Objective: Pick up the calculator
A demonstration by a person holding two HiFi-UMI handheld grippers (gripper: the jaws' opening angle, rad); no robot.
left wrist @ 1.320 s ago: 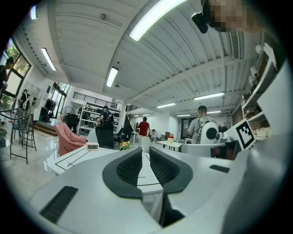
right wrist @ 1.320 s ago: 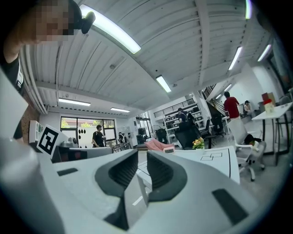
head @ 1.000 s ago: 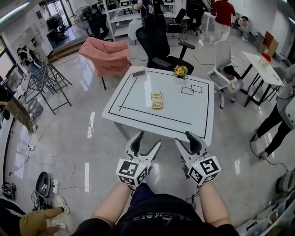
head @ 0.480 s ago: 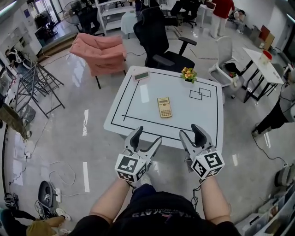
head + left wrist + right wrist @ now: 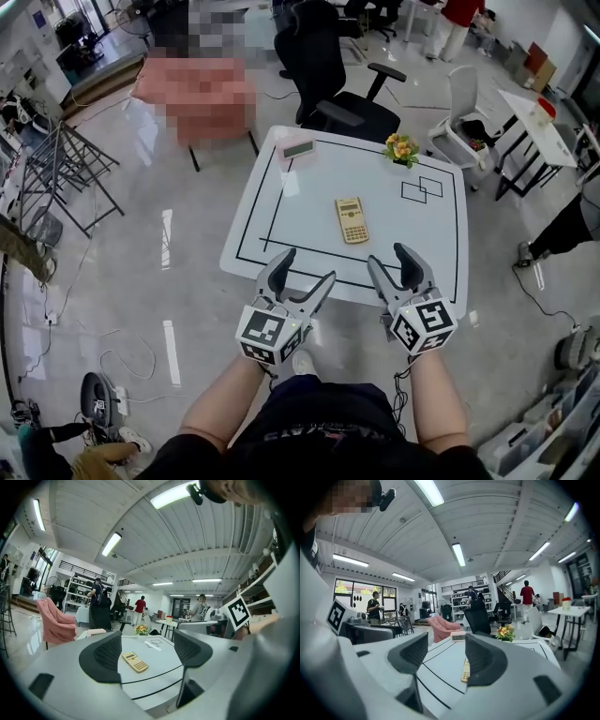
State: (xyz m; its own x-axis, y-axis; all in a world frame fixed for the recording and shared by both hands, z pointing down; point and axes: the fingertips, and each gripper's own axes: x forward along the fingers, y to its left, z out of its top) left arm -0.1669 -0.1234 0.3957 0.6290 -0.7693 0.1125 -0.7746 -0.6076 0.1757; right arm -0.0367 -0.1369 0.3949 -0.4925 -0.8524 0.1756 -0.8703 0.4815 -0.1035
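Left gripper [image 5: 307, 267] and right gripper [image 5: 389, 258], jaws empty and just widening, hovered before the table [image 5: 300, 216], readying for the calculator [image 5: 352, 220].

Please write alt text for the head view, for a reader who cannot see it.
A yellow calculator lies untouched on a white table with black lines. The left gripper and right gripper hover at its near edge; their jaws have just been opening, nothing between them.
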